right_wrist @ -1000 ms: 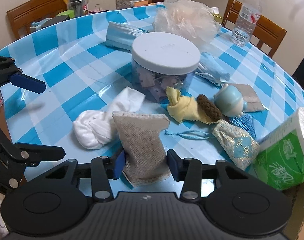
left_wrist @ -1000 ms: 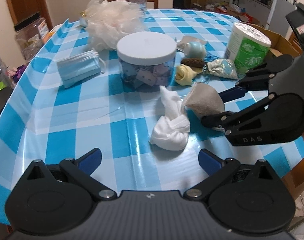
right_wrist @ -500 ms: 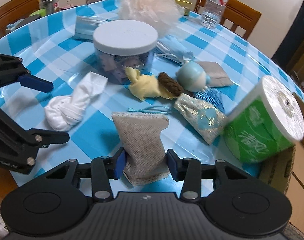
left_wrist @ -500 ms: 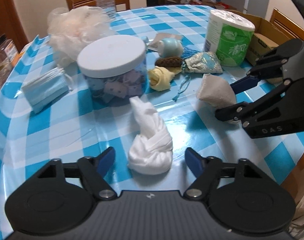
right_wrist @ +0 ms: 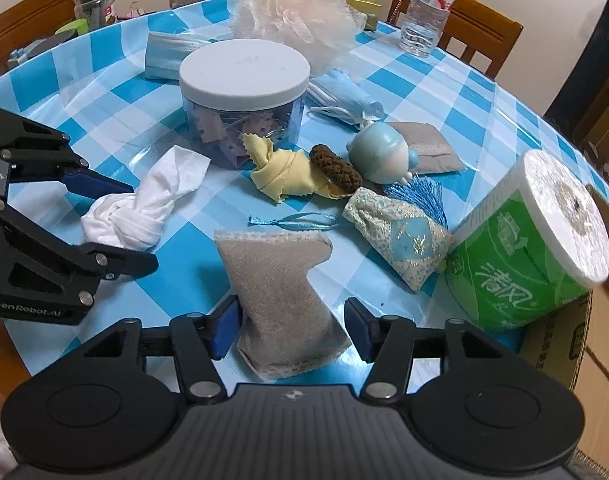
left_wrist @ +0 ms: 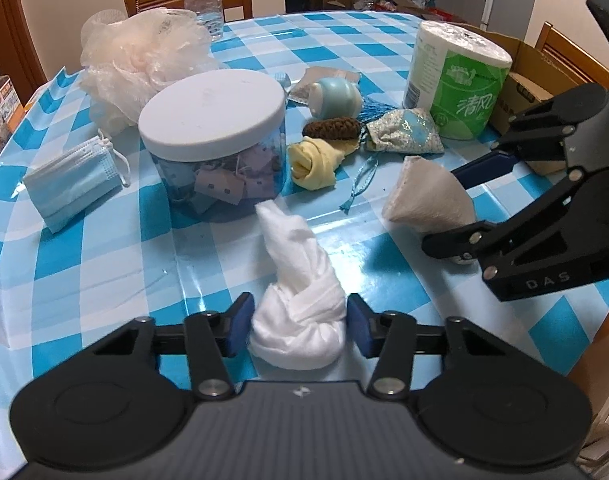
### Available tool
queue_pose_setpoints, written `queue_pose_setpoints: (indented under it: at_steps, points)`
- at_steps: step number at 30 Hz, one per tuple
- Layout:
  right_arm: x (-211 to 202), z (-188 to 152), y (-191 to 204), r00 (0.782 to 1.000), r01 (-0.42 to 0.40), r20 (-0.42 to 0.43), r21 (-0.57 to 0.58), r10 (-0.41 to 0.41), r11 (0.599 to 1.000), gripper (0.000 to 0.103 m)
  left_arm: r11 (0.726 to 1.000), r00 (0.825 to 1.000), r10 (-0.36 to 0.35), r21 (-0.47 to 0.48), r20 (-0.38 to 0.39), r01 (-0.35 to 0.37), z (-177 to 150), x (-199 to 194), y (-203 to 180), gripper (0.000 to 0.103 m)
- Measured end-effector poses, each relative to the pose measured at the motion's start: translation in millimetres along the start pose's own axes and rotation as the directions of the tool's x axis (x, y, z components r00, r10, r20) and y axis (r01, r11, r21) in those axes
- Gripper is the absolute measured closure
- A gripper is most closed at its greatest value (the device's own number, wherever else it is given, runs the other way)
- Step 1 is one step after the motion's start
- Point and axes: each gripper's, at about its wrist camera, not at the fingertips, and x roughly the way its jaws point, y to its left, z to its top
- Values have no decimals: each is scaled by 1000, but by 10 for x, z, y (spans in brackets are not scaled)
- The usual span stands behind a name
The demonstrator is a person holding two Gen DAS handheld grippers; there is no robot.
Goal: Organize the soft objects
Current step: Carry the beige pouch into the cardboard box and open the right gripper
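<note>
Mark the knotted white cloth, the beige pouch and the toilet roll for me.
knotted white cloth point(left_wrist: 298, 320), left wrist view, on the knot.
beige pouch point(right_wrist: 282, 292), right wrist view, mid-body.
toilet roll point(right_wrist: 516, 276), right wrist view, green wrapper.

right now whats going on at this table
A person is sorting soft items with two handheld grippers. The left gripper has its jaws around a knotted white cloth on the checked tablecloth, closing in but not clearly squeezing. The right gripper straddles a beige fabric pouch, one jaw touching, the other clear. A lidded jar and toilet roll sit nearby.
</note>
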Motion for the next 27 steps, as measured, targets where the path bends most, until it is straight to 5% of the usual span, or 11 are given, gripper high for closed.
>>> queue_pose_setpoints:
  at_steps: [6, 20, 25, 27]
  points:
    - [82, 61, 37, 1000, -6, -12, -28, 5, 1000, 42, 1000, 999, -28, 1, -17, 28, 32, -2, 47, 57]
    - [-135, 46, -144, 997, -75, -26, -6, 75, 997, 74, 1000, 999, -20, -5, -49, 20, 263, -245, -91, 59]
    - [-409, -4, -326, 993, -119, 4, -4, 119, 993, 73, 1000, 999, -7, 18, -48, 7, 340, -306, -245, 59]
    - [-450, -36, -374, 991, -135, 11, -16, 135, 991, 58, 1000, 999, -9, 8, -49, 9, 349, -295, -286, 59]
